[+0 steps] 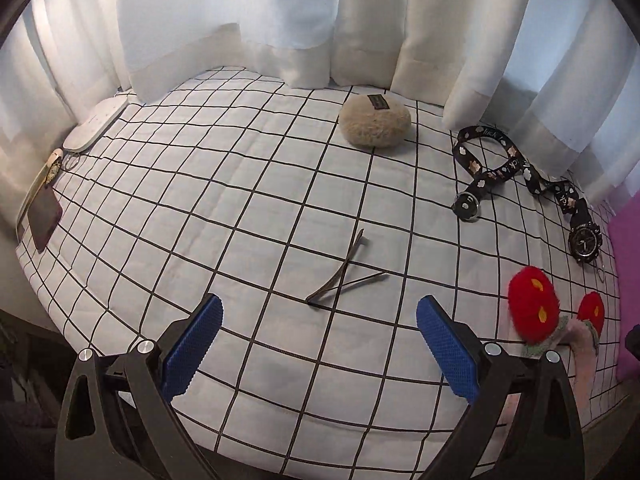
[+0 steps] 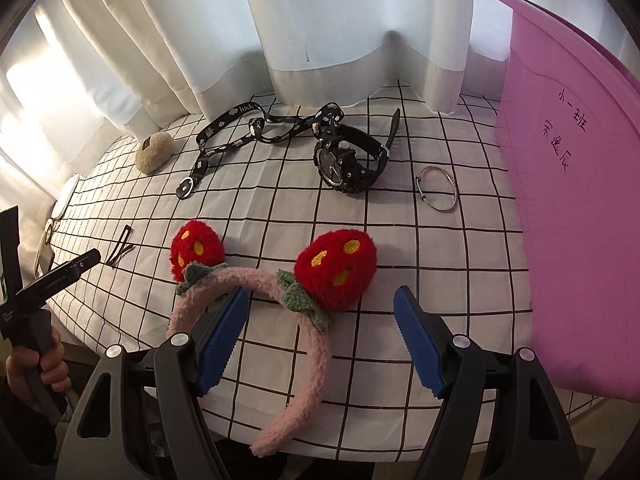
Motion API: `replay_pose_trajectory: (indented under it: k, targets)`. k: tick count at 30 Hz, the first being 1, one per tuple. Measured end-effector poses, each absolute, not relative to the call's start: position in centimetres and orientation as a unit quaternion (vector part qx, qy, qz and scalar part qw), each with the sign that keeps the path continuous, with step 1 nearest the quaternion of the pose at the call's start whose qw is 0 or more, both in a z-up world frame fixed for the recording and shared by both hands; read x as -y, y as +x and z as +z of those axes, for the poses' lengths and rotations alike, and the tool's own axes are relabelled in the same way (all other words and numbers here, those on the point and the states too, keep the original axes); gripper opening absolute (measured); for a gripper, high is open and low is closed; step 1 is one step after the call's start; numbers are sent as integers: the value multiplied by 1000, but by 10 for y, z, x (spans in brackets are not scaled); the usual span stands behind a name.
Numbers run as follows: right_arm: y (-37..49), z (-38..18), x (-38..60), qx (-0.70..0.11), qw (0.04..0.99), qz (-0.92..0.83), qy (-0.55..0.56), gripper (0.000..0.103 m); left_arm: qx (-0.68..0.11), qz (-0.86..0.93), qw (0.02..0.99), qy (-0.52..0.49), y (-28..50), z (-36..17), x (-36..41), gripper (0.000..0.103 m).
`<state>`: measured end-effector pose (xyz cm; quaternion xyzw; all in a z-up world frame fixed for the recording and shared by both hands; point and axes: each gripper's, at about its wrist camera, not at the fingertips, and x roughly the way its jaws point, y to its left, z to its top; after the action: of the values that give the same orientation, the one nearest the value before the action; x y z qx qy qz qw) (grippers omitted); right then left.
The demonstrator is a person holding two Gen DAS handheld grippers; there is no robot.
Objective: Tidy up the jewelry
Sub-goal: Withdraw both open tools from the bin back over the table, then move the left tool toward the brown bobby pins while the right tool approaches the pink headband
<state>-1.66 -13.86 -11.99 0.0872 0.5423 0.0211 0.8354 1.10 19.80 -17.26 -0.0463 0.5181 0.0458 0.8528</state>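
We see a white quilted cover with a black grid carrying a fluffy beige pouch, two crossed brown hairpins, a black patterned lanyard, a black wristwatch, a thin silver bangle, a pink plush headband with red strawberries and a pink plastic bin

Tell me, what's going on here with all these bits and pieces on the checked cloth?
A person holds a two-fingered tool in each hand over a checked cloth strewn with accessories. The right tool hangs open above a pink strawberry headband, gripping nothing. The left tool is open too, aimed at two brown hair clips. A black watch, a patterned lanyard, a silver bangle and a fuzzy beige clip lie untouched. A pink bin stands at the right, probably for sorting.
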Motion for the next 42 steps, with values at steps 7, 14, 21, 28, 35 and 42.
replay_pose_trajectory:
  k: [7,14,21,28,35,42]
  targets:
    - [-22,-141,140,-562,822,0,95,72,-529,32,847,-35,27,-199,-207,96]
    - [-24,-149,141,-568,817,-14,97,72,-531,18,847,-24,41,-209,-206,96]
    - [-23,-159,139,-575,813,-21,93,72,-535,2,845,-7,46,-216,-199,96]
    - [-21,-168,140,-580,809,-28,91,72,-528,-12,849,2,48,-222,-198,96]
    - [-18,-177,138,-586,805,-31,87,72,-517,-19,856,9,51,-223,-196,97]
    - [-11,-186,130,-591,803,-26,69,72,-505,-18,863,8,50,-223,-194,97]
